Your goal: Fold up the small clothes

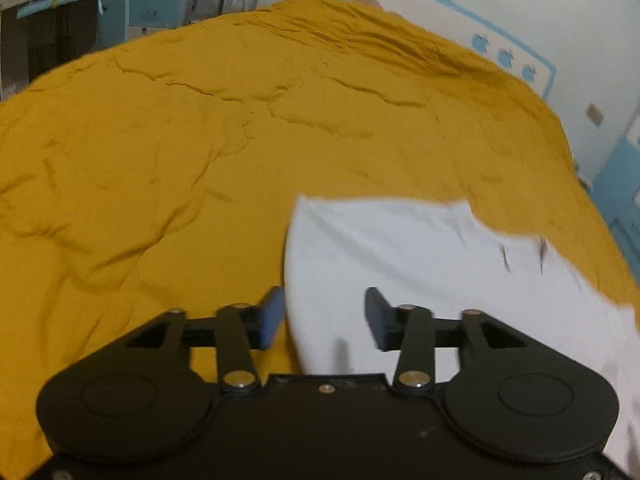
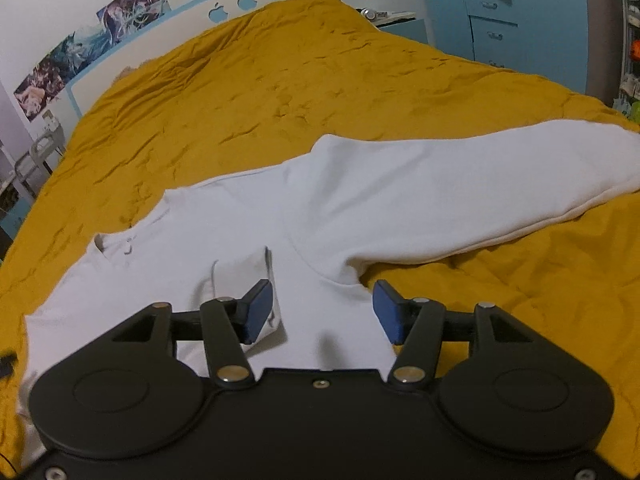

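White long-sleeved top (image 2: 312, 216) lies flat on mustard bedspread (image 2: 280, 92), one sleeve stretched toward the bed's right edge; left gripper (image 1: 324, 314) jaws part open, empty, over the top's edge. Right gripper (image 2: 322, 310) jaws likewise apart, gripping nothing.

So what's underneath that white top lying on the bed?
The white top lies on a mustard-yellow quilt that shows all around it. Whatever sits directly beneath the fabric is covered, so nothing more can be told.

L gripper (image 1: 325, 316) angled down, jaws apart, nothing btwn blue pads (image 1: 272, 316). R gripper (image 2: 322, 312) same tilt, jaws apart, nothing clamped, pads (image 2: 386, 312) clear.
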